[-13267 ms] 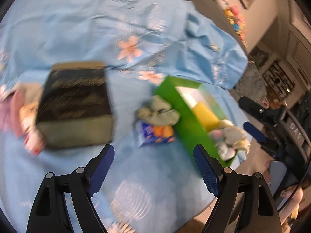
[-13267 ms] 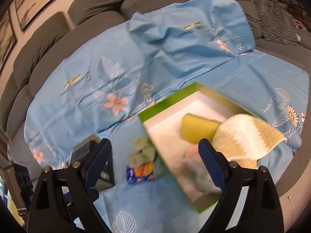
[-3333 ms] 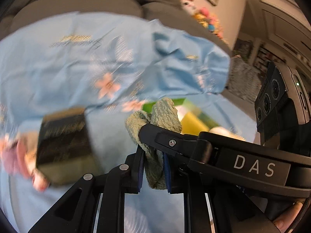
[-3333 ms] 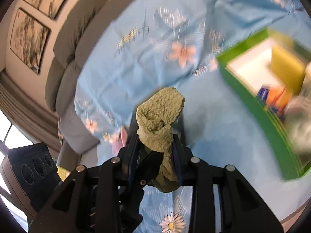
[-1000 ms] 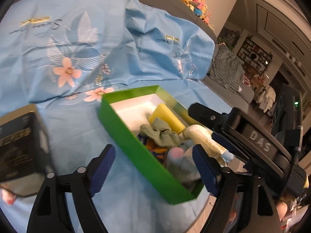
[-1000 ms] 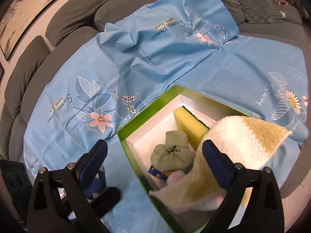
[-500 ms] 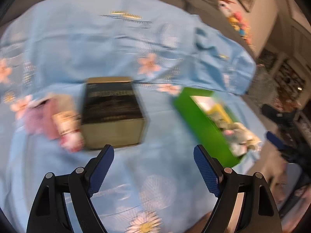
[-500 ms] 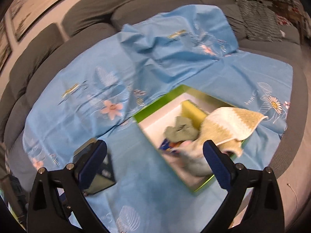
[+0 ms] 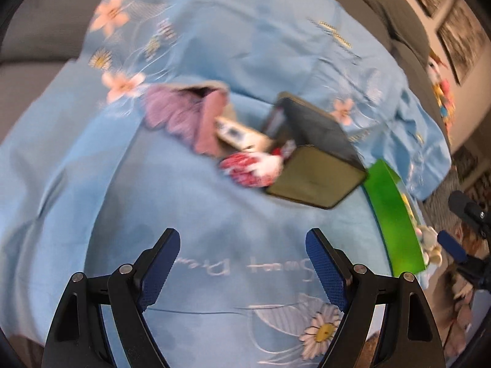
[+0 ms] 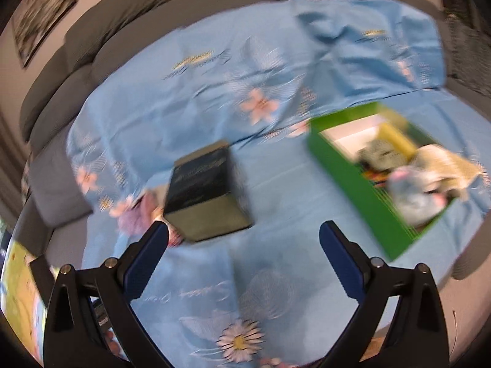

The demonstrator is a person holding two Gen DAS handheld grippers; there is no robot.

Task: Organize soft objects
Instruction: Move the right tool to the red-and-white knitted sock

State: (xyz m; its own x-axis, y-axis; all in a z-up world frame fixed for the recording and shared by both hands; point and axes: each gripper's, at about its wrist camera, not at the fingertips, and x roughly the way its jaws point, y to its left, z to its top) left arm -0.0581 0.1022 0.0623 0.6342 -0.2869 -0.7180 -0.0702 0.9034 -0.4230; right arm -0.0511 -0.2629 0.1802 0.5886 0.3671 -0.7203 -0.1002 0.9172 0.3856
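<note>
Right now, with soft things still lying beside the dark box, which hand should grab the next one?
Left, probably. The left gripper is open and empty, facing the pink cloth and red-and-white item left of the dark box. The right gripper sees that pile only at its left finger's edge.

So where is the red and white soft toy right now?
In the left wrist view, the red and white soft toy lies on the blue sheet against the dark box, left of it.

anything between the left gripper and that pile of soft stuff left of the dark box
Nothing visible. Only bare blue sheet lies between the open left gripper and the pink and red soft items. The dark box sits beside them, not in front.
</note>
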